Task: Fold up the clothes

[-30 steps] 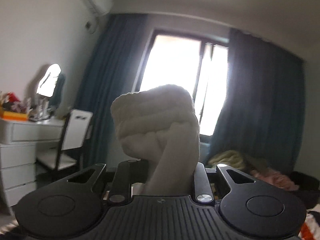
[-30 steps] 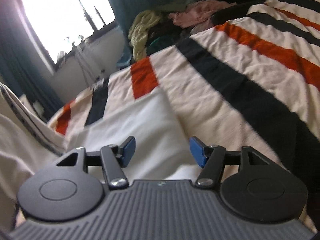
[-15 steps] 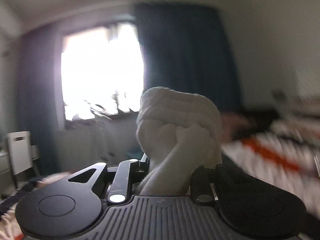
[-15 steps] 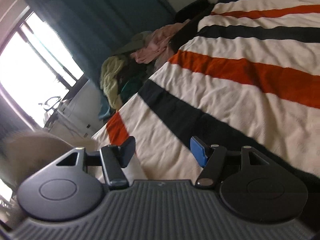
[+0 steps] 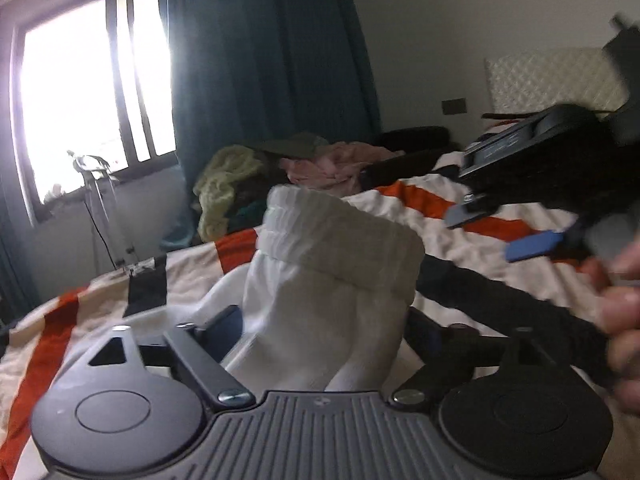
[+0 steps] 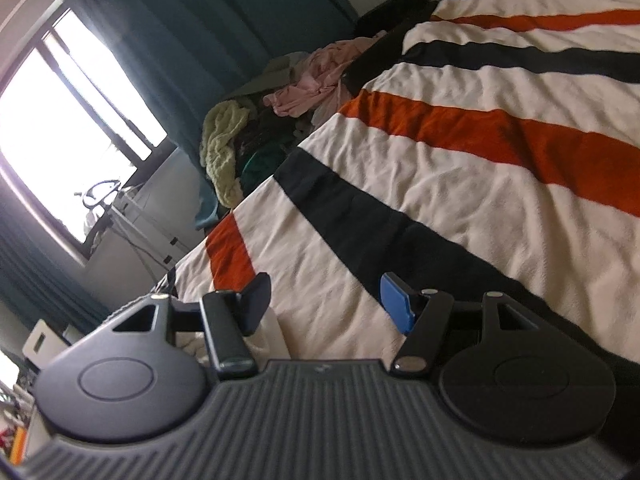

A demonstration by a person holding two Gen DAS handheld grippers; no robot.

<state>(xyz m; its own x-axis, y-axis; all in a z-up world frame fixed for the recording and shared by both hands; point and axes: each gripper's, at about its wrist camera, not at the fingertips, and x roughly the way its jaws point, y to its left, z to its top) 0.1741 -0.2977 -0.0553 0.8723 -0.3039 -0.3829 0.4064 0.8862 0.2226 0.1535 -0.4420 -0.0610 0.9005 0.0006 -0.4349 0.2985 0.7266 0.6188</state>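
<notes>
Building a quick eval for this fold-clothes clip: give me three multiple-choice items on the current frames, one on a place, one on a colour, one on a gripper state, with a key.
1. Where is the pile of clothes?
A. at the bed's far edge, by the curtain
B. in the right gripper
C. on the windowsill

2. What colours are the stripes on the bedspread?
A. green and yellow
B. orange and black
C. blue and pink

3. What state is the right gripper in?
A. shut on a sock
B. shut on the bedspread
C. open and empty

Key:
1 A: the heap lies past the bedspread, beside the dark curtain.
2 B: orange and black bands cross the cream cloth.
3 C: its pads stand apart with only bedspread seen between them; the left gripper has the white garment.
</notes>
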